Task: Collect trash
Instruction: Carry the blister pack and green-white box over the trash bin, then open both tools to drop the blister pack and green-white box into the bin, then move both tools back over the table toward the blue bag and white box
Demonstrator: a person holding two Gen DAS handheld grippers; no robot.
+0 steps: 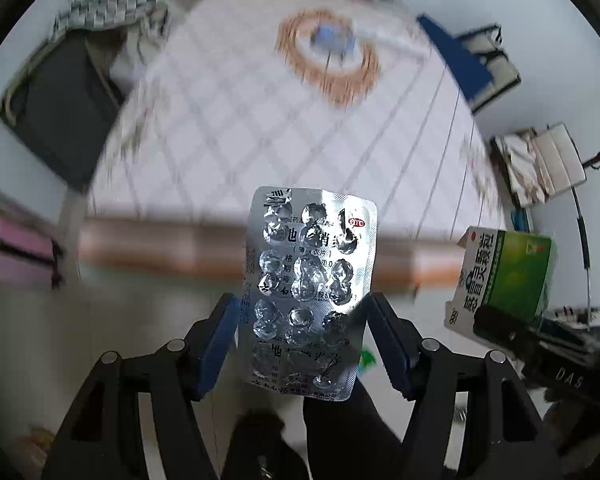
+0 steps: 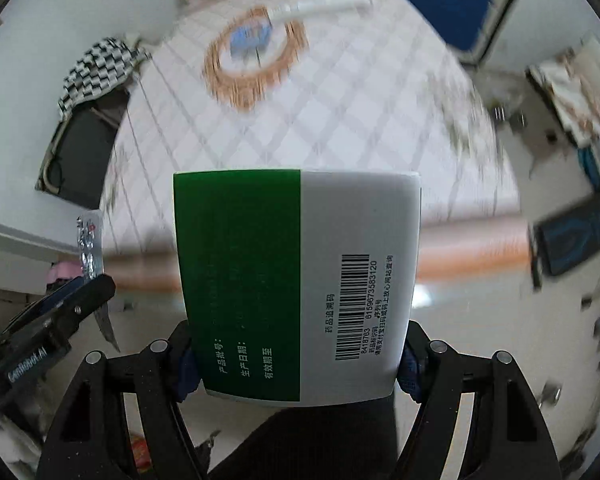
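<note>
Two pieces of trash are off the bed [image 1: 260,120], one in each gripper. The left gripper [image 1: 304,344] has its jaws closed on a used silver blister pack [image 1: 310,284], pinched by its long edges between the blue pads, standing upright with its popped, empty pockets facing the camera. The right gripper [image 2: 300,364] has its jaws clamped on the lower sides of a green and white medicine box [image 2: 296,284], barcode side toward the camera. In the left wrist view that box [image 1: 504,276] shows at the right edge, near the blister pack but apart from it. Below both lies the bed with its white quilted cover, blurred, and on it an orange ring pattern [image 2: 256,56] around a small blue patch.
</note>
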